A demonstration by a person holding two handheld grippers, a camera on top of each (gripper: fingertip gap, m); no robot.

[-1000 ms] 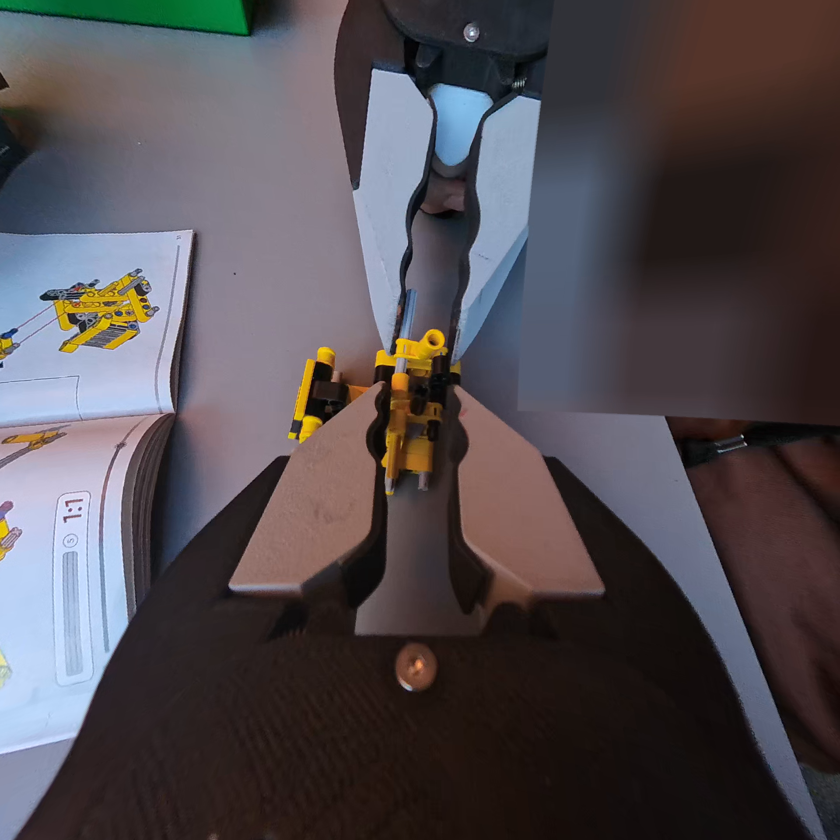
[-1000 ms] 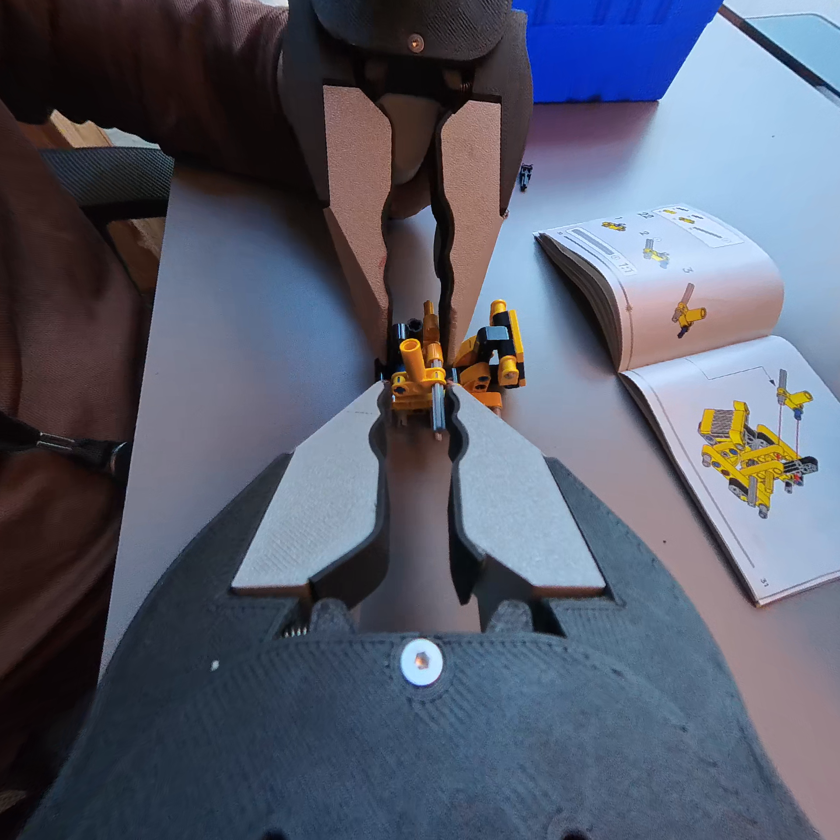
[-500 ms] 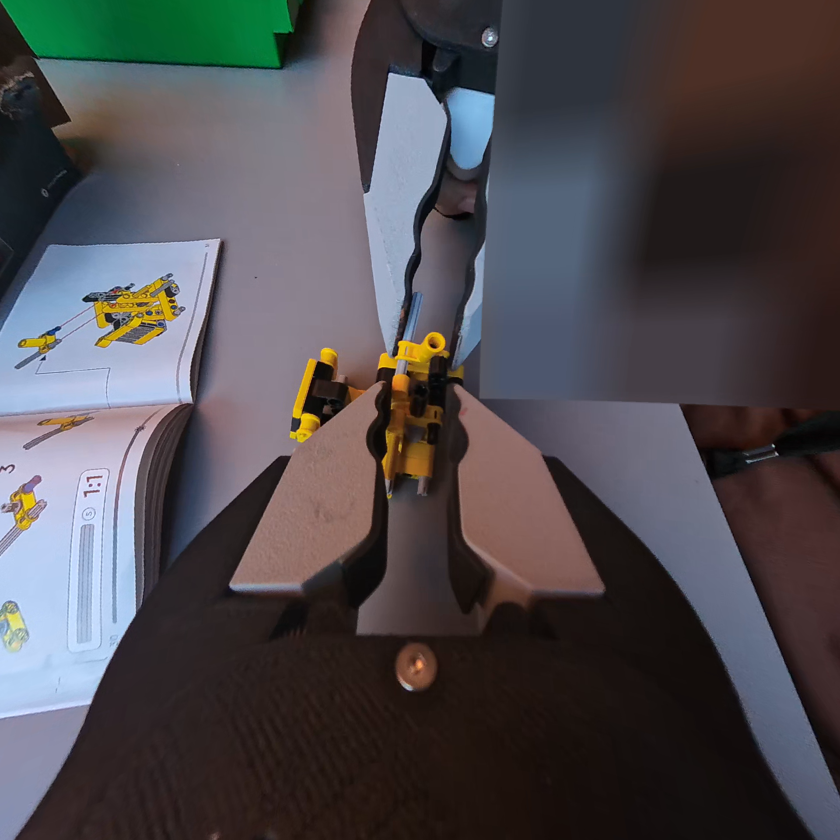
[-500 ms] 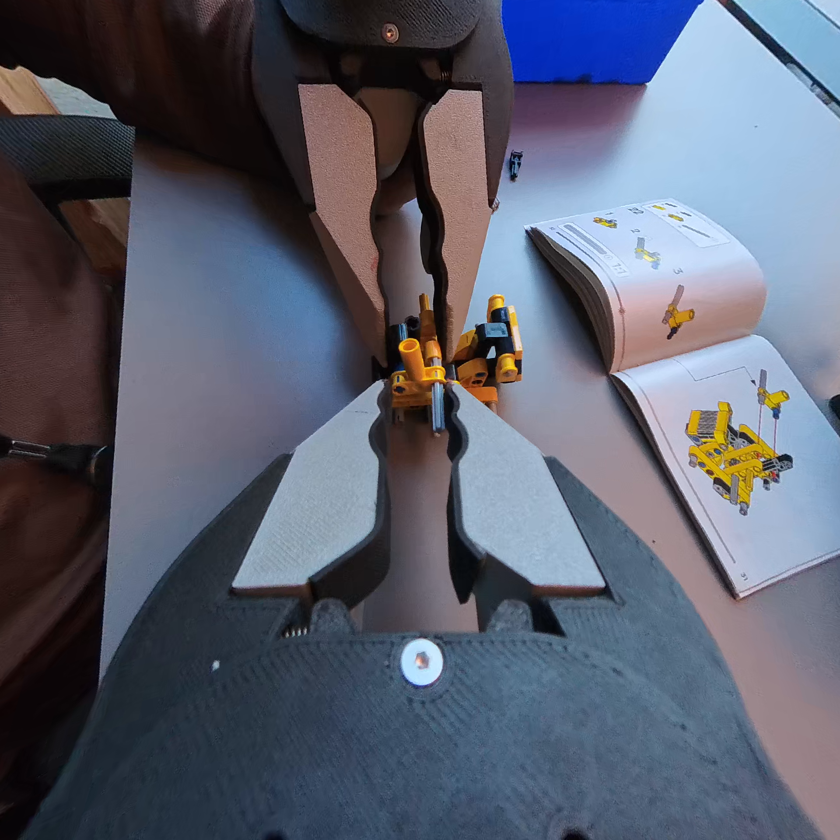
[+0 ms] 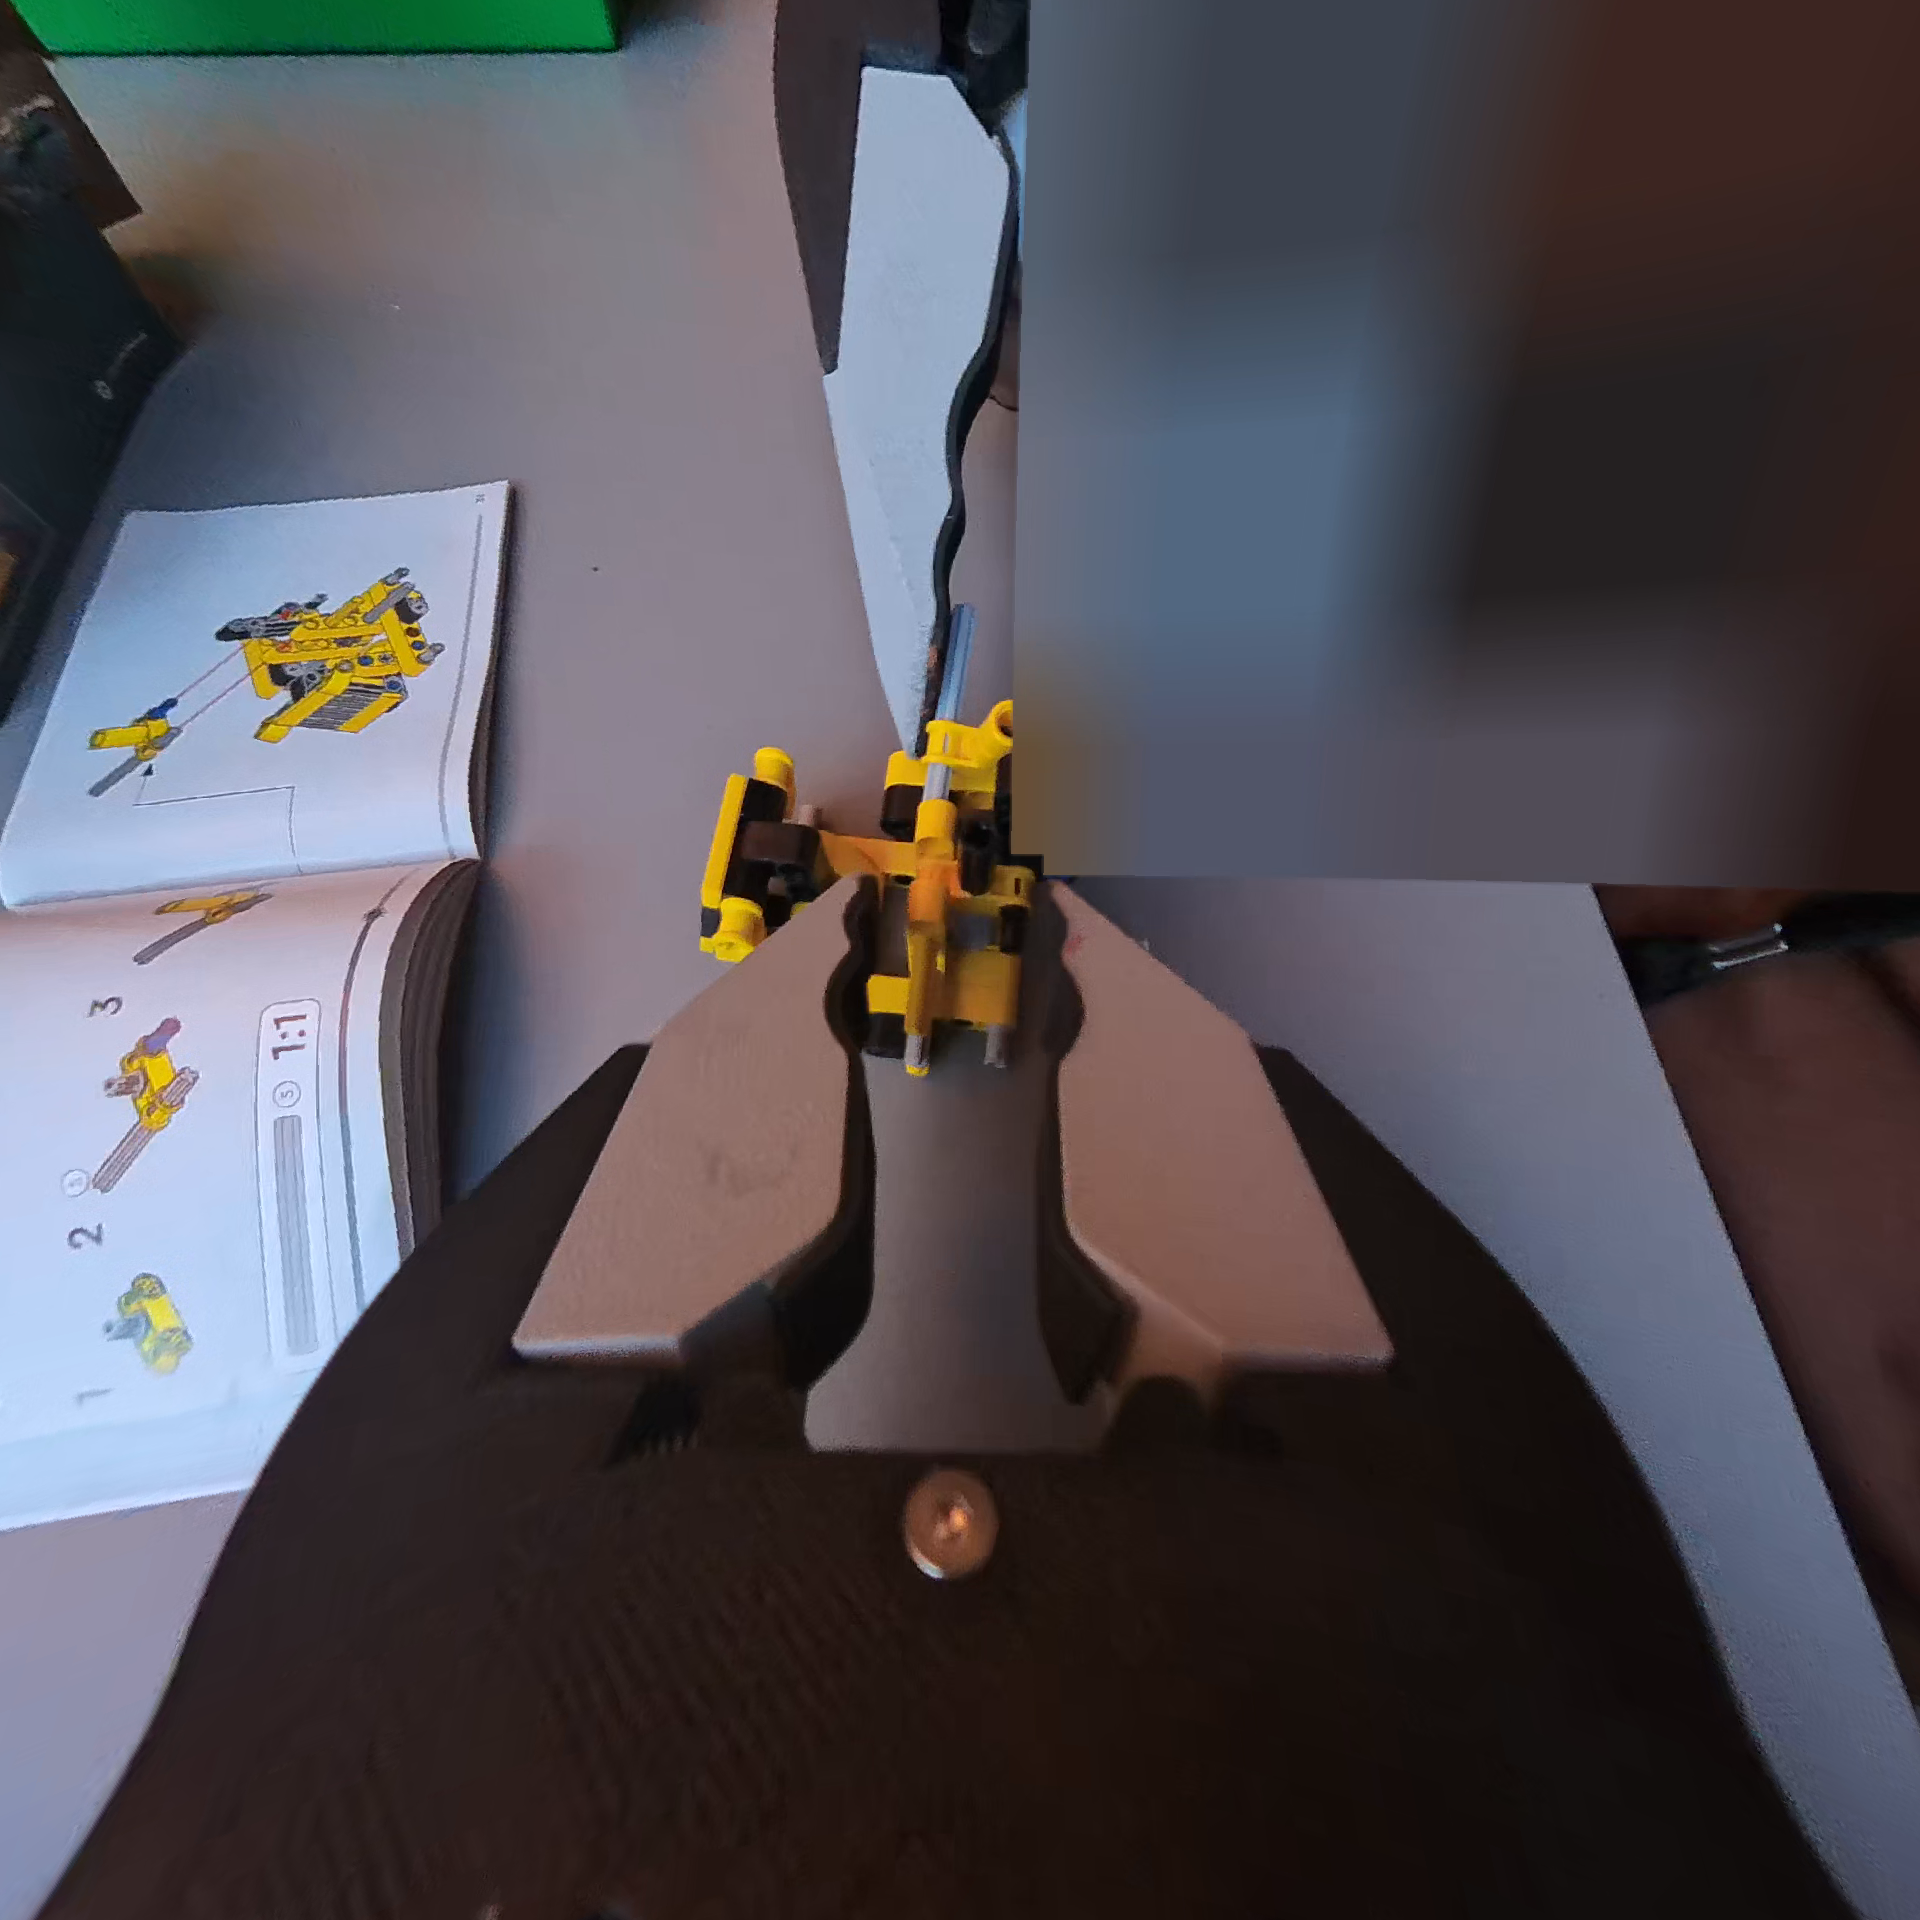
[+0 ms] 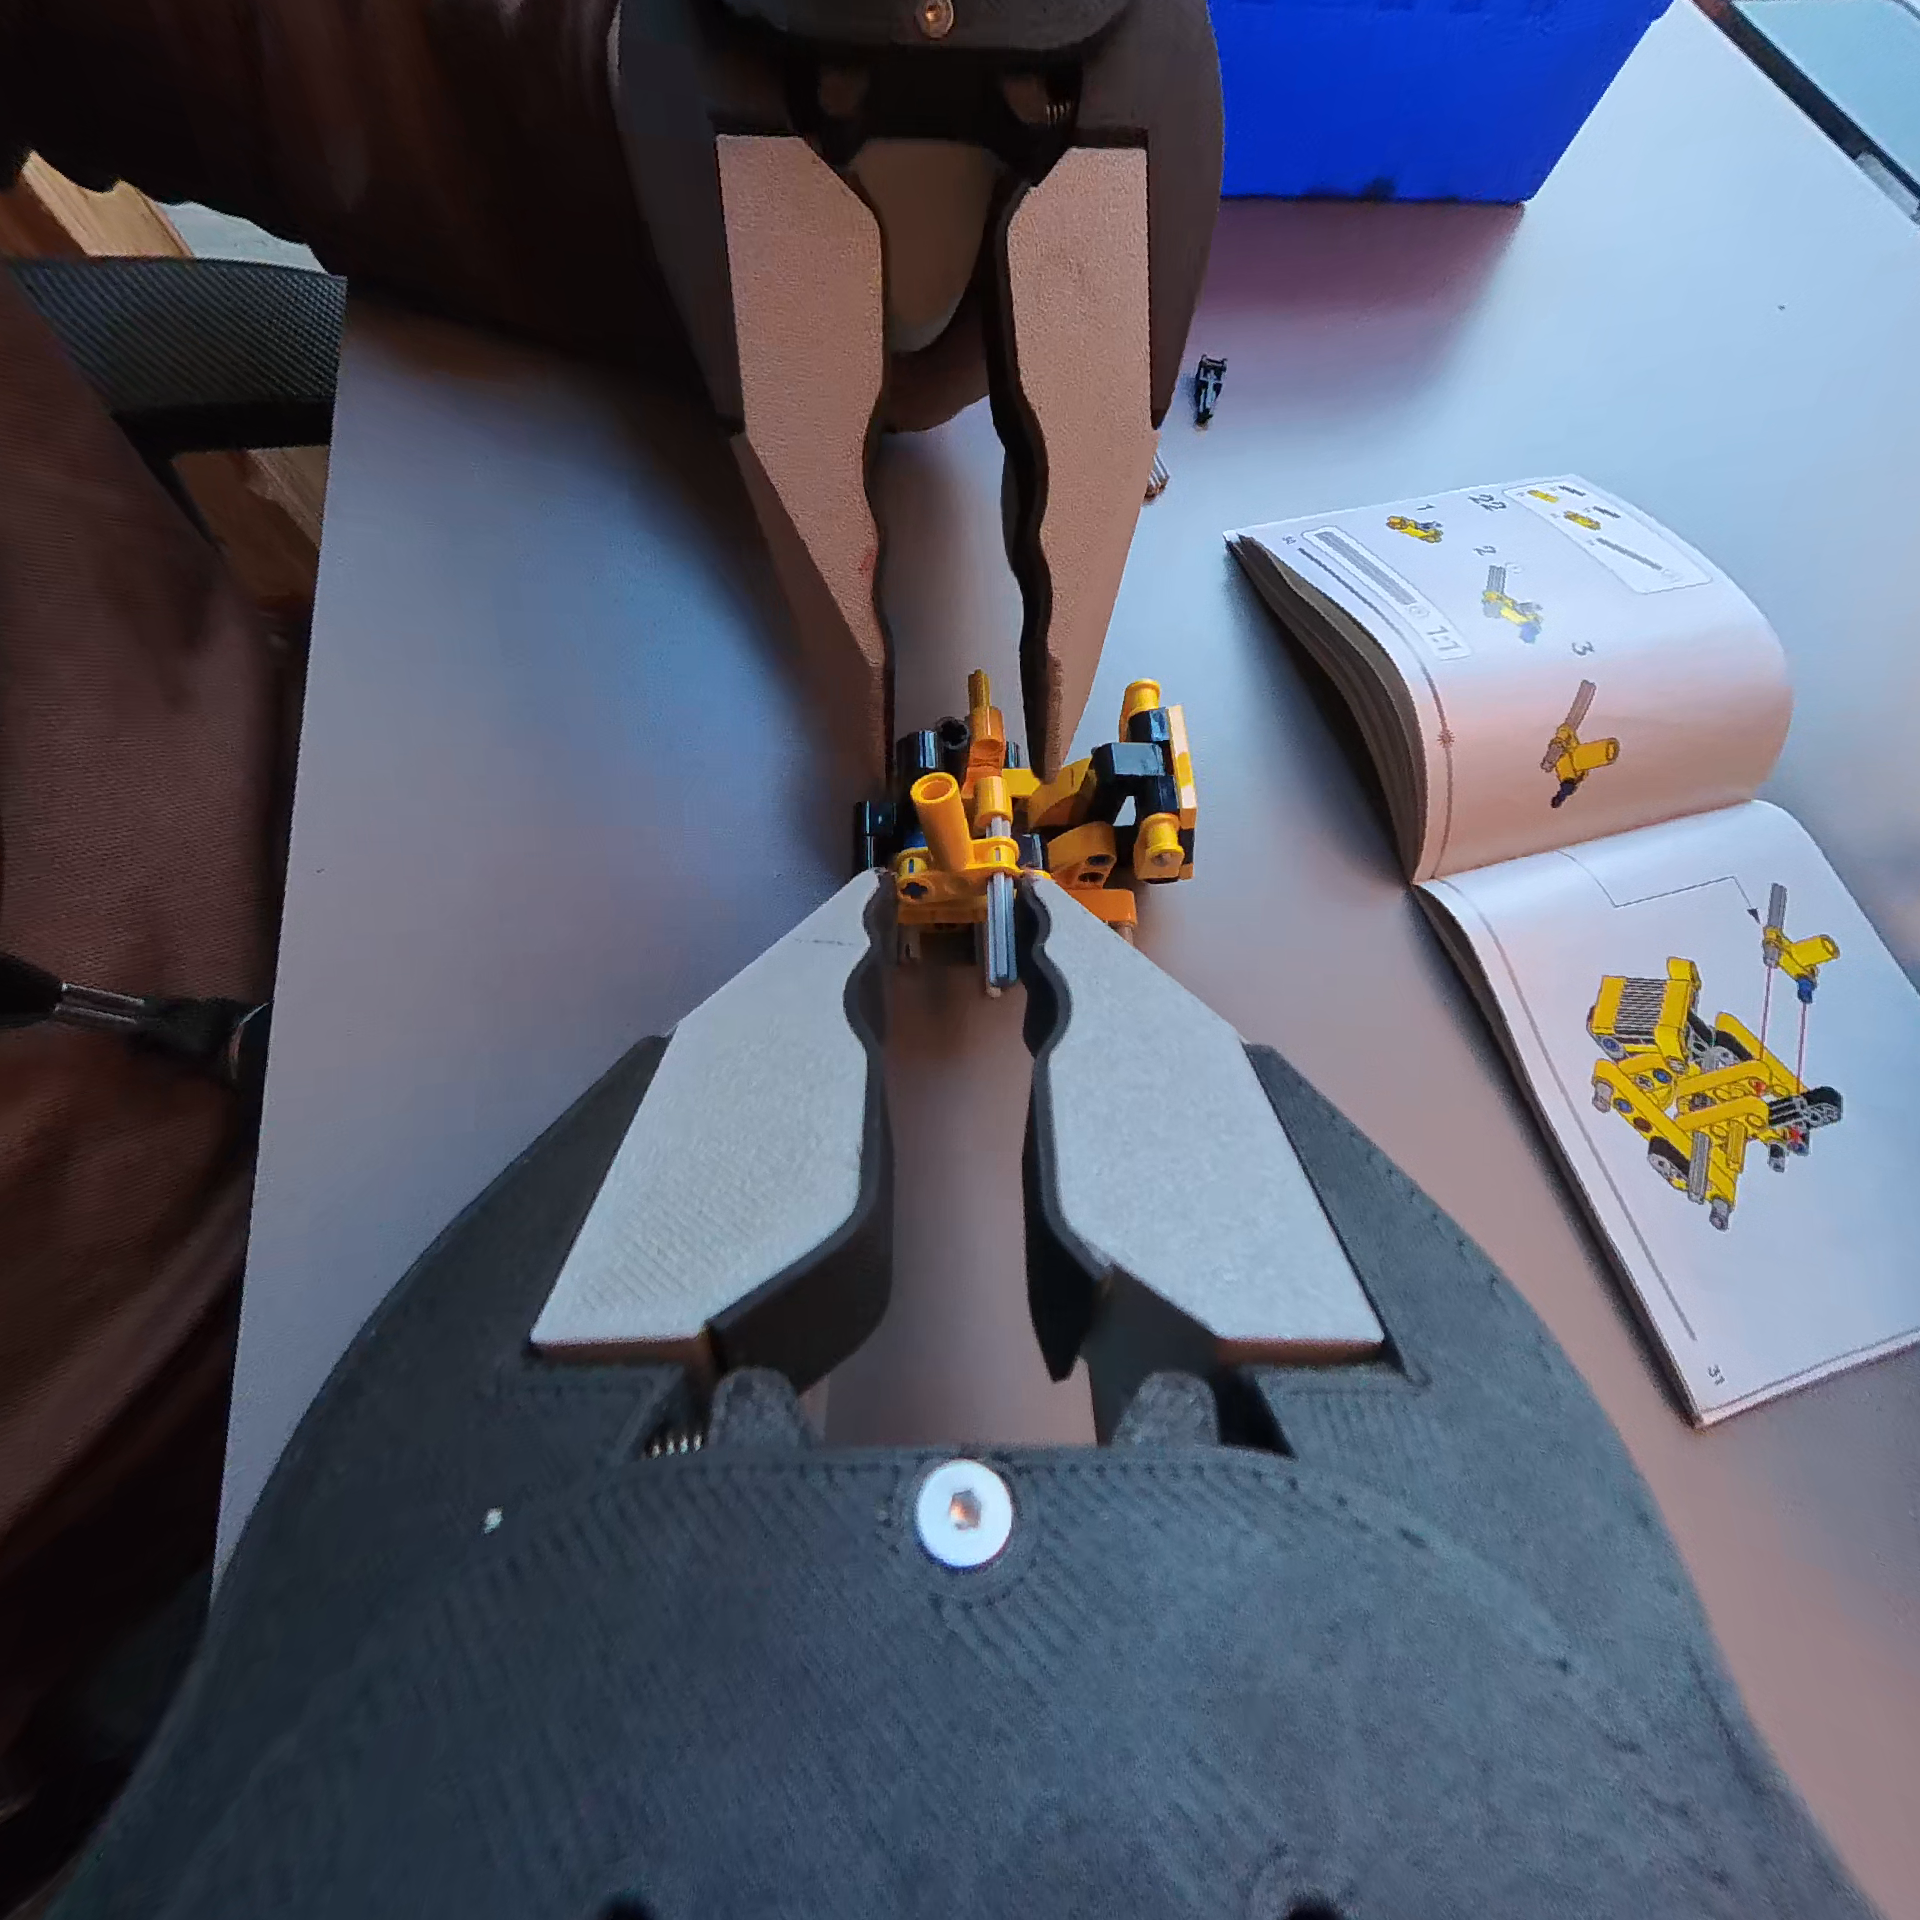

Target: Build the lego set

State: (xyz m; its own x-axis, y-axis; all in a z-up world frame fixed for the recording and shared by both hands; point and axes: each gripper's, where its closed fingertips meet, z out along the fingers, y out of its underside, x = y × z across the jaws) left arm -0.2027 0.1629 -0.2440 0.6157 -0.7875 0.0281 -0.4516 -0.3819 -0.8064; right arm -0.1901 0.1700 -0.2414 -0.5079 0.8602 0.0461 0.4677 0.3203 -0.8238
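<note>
Gripped from both ends on the grey worktop (image 6: 540, 665): yellow-and-black lego model (image 6: 1023, 821), clamped by left gripper (image 5: 948, 961) and right gripper (image 6: 956, 914) jaws.
Visible from right only: blue bin (image 6: 1392, 94), loose black pin (image 6: 1207, 382); from left only: green box (image 5: 312, 21). Open instruction booklet (image 6: 1621, 883) alongside.

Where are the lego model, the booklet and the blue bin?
lego model (image 6: 940, 821), right wrist view, yellow peg on top.
booklet (image 6: 1621, 665), right wrist view, upper page.
blue bin (image 6: 1403, 94), right wrist view, front wall.
</note>
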